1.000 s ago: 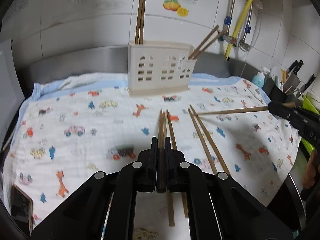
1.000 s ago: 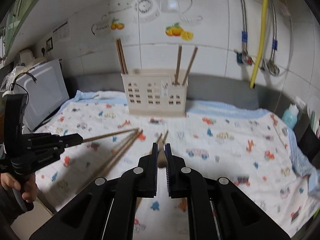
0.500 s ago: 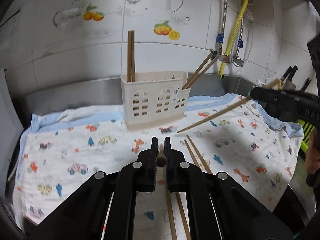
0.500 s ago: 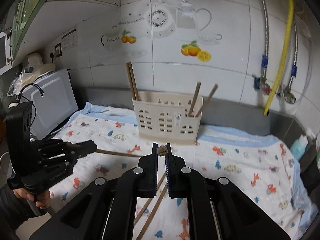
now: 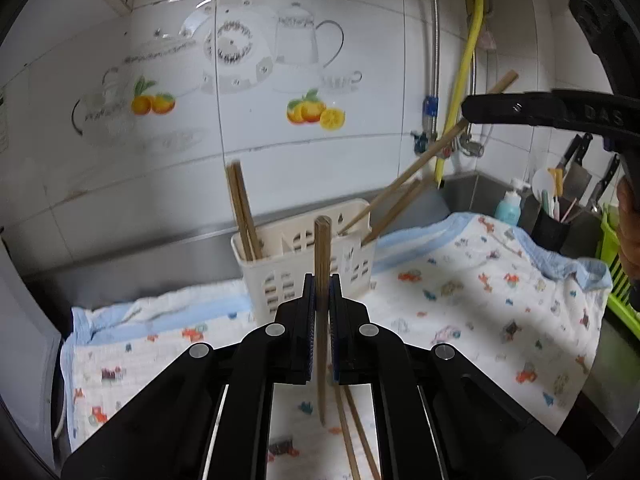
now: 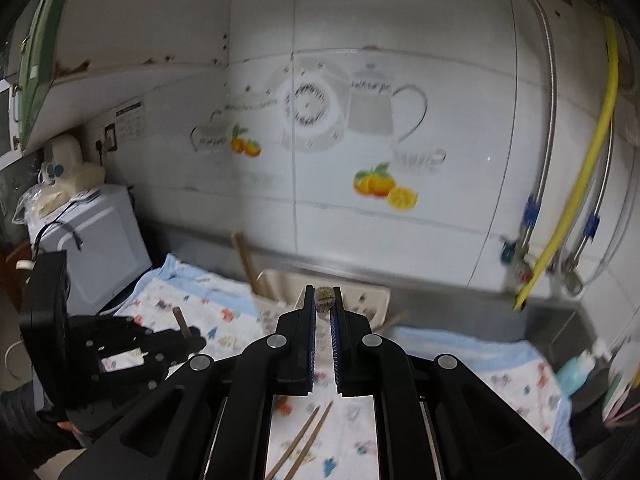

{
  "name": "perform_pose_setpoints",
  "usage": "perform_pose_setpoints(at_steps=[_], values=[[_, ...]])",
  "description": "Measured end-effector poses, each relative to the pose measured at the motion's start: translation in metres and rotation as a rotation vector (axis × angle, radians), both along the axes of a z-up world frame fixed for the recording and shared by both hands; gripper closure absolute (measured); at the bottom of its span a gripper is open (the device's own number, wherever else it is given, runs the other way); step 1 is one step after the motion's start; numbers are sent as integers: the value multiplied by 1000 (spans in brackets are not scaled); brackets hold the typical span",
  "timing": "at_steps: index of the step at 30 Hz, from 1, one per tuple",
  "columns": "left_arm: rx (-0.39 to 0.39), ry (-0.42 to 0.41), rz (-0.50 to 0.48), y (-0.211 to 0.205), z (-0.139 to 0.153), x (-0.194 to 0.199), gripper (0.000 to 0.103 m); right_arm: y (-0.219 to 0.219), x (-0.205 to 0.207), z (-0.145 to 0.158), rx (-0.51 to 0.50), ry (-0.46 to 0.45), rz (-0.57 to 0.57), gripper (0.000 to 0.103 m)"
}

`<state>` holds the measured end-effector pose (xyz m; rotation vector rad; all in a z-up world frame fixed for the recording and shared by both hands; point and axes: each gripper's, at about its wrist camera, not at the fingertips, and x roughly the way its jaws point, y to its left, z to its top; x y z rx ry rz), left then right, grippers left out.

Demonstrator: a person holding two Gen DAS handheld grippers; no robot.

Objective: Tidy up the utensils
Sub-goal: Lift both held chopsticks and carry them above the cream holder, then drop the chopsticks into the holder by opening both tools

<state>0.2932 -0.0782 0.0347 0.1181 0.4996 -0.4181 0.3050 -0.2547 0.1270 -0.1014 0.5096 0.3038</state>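
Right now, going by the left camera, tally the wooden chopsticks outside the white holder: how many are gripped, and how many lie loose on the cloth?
Held: 2, the upright wooden chopstick in the left gripper, the slanted wooden chopstick in the right gripper
Loose: 2, the loose wooden chopsticks on the cartoon-print cloth
Total: 4 in view
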Motion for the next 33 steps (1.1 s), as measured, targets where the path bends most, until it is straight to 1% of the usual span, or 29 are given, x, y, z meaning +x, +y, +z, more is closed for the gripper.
perform_pose_setpoints(at_steps=[3,6,8,12,14,19,23,25,26,29,33], values=[[-26,-21,-14,-3,17,6,98,-3,14,8,-21,5,-23,96],[-33,-66,-10,-8,37,11,98,-5,32,6,-38,42,-41,96],[-45,-95,-9,-11,49,15,98,-5,45,-1,-66,62,-54,96],[-55,-178,7,-20,78,25,98,-5,63,-17,-64,106,-52,96],[-47,-220,28,-24,89,31,98,-5,71,-24,-59,125,-45,96],[-45,-295,66,-31,110,54,98,-2,80,-39,-74,147,-35,96],[-34,-321,101,-34,111,75,98,-1,86,-46,-80,158,-26,96],[-30,-307,122,-34,107,87,98,-1,89,-50,-86,162,-25,96],[-40,-296,127,-33,104,93,98,-1,91,-52,-86,166,-24,96],[-41,-256,150,-29,89,109,98,-1,95,-57,-82,174,-23,96],[-27,-208,168,-25,68,120,98,-3,99,-64,-82,184,-25,96]])
